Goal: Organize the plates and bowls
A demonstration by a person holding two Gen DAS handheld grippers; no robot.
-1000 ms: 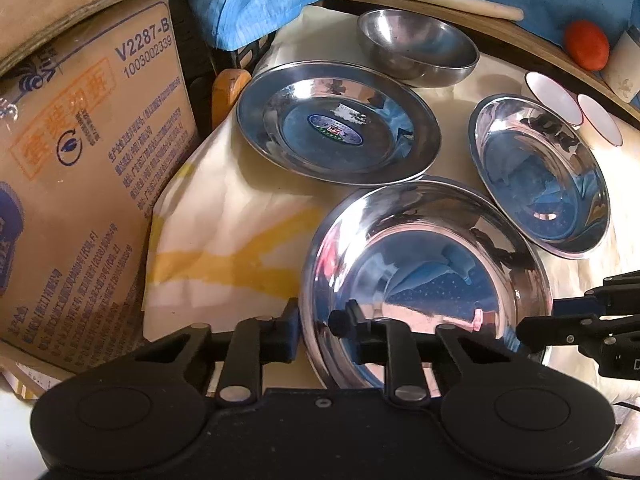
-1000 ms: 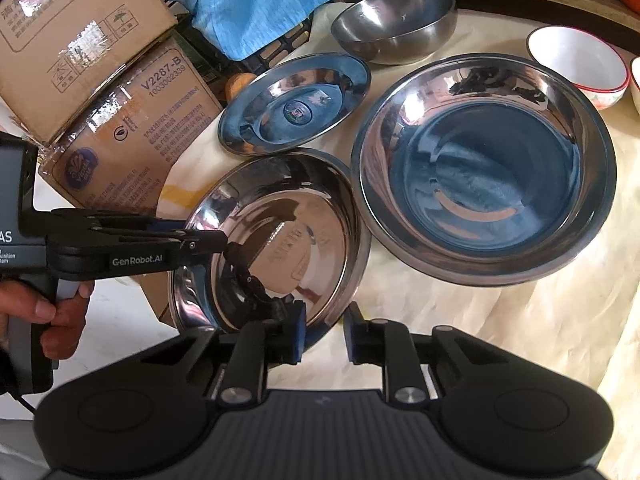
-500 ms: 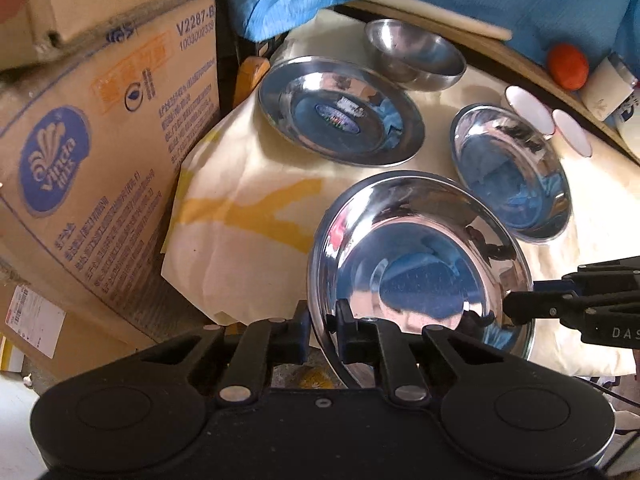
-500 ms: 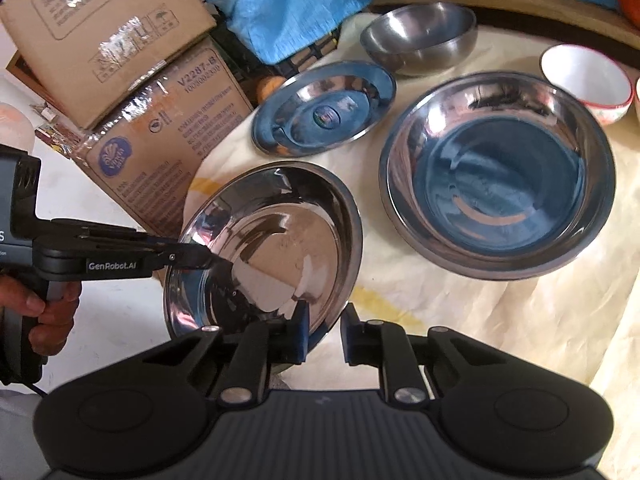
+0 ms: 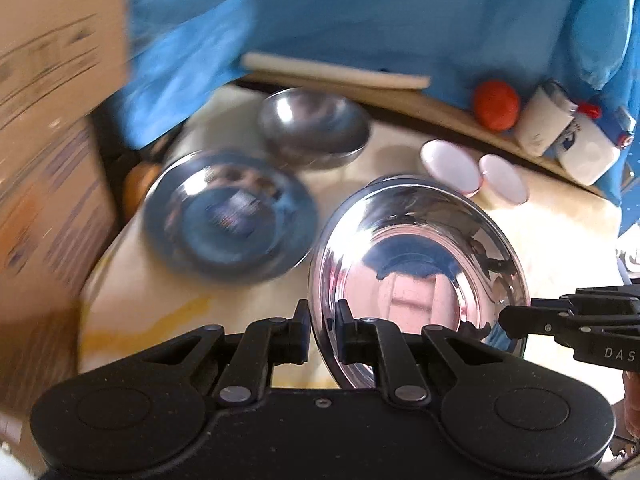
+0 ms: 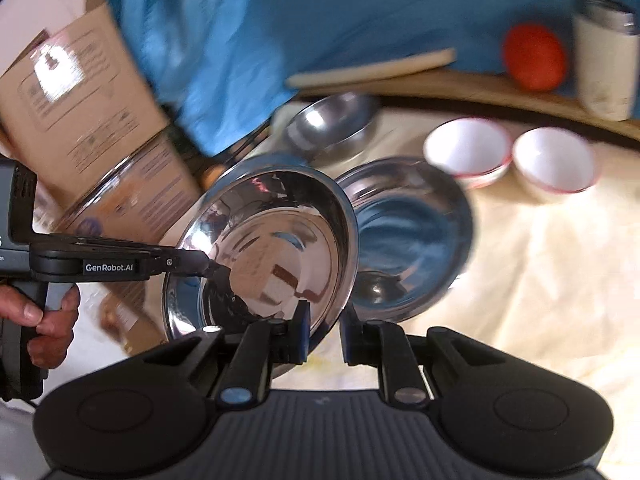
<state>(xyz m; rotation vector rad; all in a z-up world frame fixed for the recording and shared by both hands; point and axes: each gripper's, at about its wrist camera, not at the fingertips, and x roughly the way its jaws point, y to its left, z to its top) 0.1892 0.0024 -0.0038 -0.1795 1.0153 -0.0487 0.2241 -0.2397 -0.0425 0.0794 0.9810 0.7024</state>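
Plate [image 5: 416, 276] held tilted above the desk [image 6: 540, 280], clamped by both tools: left hand-held gripper [image 5: 322, 334] closed on its near rim, right hand-held gripper [image 6: 322, 334] closed on the opposite rim. Behind it on the cloth lie a second plate [image 5: 228, 216], a wide steel bowl [image 6: 412, 236], a small steel bowl [image 5: 312, 126] and two white bowls [image 6: 468, 152]. Background is blurred.

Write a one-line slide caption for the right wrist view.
Both tools, left and right, grip one steel plate by its rim above the cloth-covered table.
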